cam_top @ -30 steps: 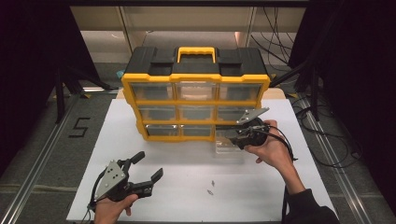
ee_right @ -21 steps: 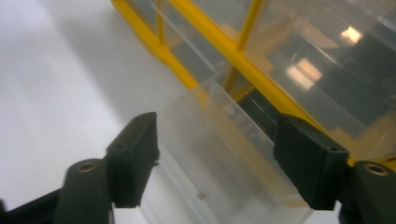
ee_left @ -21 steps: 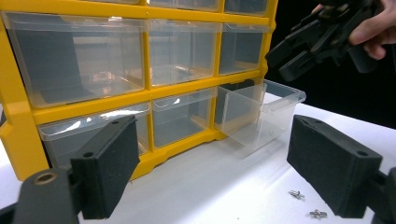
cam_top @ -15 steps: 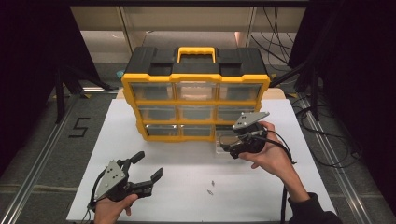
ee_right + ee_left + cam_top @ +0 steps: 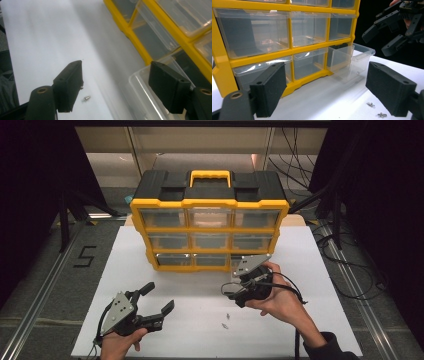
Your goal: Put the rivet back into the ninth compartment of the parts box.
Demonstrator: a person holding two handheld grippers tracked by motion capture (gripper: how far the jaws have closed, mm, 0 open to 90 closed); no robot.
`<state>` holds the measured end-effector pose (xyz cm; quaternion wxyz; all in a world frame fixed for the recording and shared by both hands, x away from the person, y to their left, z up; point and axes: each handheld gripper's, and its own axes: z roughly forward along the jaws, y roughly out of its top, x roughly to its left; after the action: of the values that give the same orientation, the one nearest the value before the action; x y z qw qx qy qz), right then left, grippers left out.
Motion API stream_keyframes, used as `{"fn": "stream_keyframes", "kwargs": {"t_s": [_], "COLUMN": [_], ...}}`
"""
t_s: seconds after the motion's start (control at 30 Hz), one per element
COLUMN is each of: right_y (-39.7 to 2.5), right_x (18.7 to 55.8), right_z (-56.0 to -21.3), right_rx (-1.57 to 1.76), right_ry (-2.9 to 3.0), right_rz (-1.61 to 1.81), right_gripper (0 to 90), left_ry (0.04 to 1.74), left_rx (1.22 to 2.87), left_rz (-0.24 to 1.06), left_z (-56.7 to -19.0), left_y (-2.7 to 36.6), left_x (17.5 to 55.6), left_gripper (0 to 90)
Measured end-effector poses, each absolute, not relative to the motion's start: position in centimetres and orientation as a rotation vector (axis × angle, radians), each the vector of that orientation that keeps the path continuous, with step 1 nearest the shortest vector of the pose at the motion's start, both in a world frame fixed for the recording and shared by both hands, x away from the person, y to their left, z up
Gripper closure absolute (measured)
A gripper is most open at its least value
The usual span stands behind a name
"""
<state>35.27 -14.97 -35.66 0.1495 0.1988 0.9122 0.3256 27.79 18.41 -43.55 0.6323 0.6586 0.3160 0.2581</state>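
Note:
A yellow and black drawer organizer (image 5: 210,215) stands at the back of the white table. Its bottom right clear drawer (image 5: 352,60) is pulled out and looks empty; its near corner (image 5: 150,100) lies under my right jaw. Two small screws (image 5: 225,321) lie on the table in front of the organizer, also seen as screws (image 5: 375,109) by my left gripper's right jaw. My left gripper (image 5: 158,297) is open near the front left and faces the organizer. My right gripper (image 5: 229,292) is open, low beside the drawer, with one screw (image 5: 86,99) just inside its left jaw.
The white table top (image 5: 320,270) ends in a front edge close to both hands. Dark floor with cables (image 5: 350,255) lies to the right, and a metal rail (image 5: 35,315) runs along the left. The other drawers (image 5: 254,32) are closed.
My right gripper has drawn back from the pulled-out drawer, moving left and toward the person, closer to the screws. The left gripper has stayed put.

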Motion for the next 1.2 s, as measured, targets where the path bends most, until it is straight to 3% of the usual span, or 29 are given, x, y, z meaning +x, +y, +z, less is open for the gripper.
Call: {"fn": "stream_keyframes", "kwargs": {"t_s": [1.2], "right_y": [-12.8], "right_x": [34.9], "right_z": [-41.6], "right_rx": [0.524], "right_ry": [2.832], "right_rz": [0.704], "right_gripper": [33.1], "left_ry": [0.719], "left_rx": [1.505], "left_rz": [0.593], "left_z": [-43.5], "left_y": [18.5], "left_x": [27.7], "left_gripper": [16.1]}}
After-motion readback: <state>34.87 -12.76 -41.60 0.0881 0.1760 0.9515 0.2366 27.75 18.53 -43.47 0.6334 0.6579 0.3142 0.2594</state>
